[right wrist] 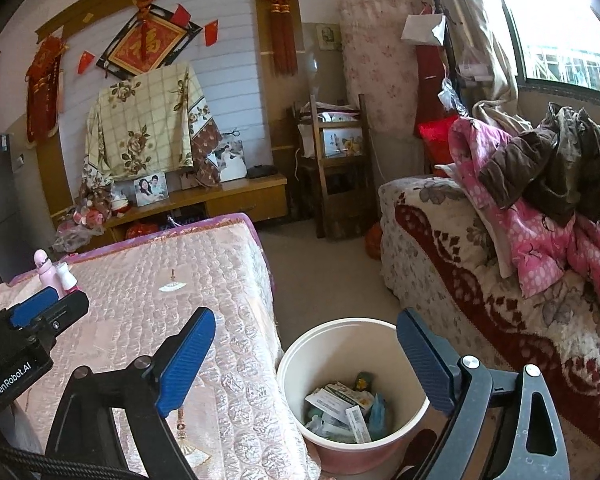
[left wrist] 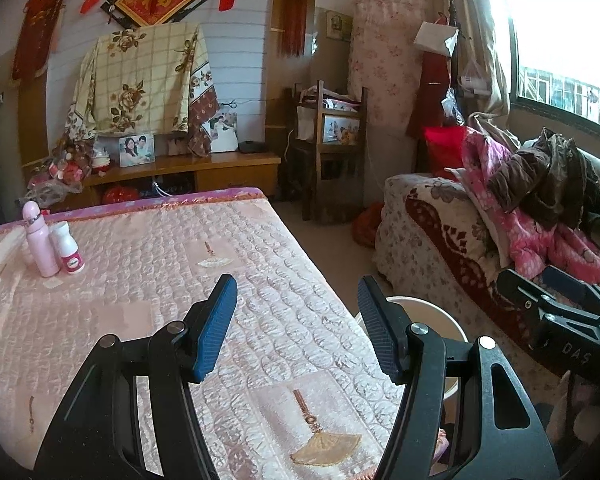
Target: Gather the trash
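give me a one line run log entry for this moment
left gripper: open, empty, over table | right gripper: open, empty, above bin | bin: trash inside | bottles: on table

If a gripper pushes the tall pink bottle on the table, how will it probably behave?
The pink bottle stands upright, tall and narrow on a soft quilted cover, so it probably tips easily. Its round body would likely roll afterwards. It stands close beside the small white bottle, which a push may also knock over.

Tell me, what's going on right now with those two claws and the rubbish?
Left gripper open, empty, over table. Right gripper open, empty, above bin. Trash in bin. Nothing blocking.
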### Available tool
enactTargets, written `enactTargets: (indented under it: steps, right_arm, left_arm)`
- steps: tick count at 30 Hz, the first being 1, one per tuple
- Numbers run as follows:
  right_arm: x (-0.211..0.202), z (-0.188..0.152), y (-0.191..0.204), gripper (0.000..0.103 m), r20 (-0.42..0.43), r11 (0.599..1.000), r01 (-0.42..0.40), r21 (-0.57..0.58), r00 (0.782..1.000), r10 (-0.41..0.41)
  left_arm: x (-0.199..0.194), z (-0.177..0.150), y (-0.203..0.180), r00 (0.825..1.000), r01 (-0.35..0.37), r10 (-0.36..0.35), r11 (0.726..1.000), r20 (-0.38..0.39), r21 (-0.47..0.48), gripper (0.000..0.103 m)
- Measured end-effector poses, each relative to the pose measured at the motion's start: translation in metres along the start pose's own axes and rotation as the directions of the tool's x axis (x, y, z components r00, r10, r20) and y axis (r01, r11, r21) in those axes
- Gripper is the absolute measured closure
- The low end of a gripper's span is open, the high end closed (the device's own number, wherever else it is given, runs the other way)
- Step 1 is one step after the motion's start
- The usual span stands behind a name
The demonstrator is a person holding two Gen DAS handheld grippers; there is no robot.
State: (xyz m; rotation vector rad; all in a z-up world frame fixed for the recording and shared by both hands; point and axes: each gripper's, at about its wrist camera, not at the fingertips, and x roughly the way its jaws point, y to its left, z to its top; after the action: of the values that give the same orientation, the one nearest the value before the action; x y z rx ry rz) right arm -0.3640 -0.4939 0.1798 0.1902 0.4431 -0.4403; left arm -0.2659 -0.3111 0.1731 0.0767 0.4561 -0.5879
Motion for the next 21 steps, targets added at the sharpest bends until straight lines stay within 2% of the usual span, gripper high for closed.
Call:
enactTargets:
  steps: [21]
  right_arm:
    - [0.0011, 0.0002, 0.0062, 0.012, -0.004, 1.000, 0.008, -0.013, 1.000, -0.009]
  left_arm:
    - [0.0040, -0.0023, 0.0048, 0.999, 0.030, -0.030, 0.999, -0.018, -0.010, 0.042]
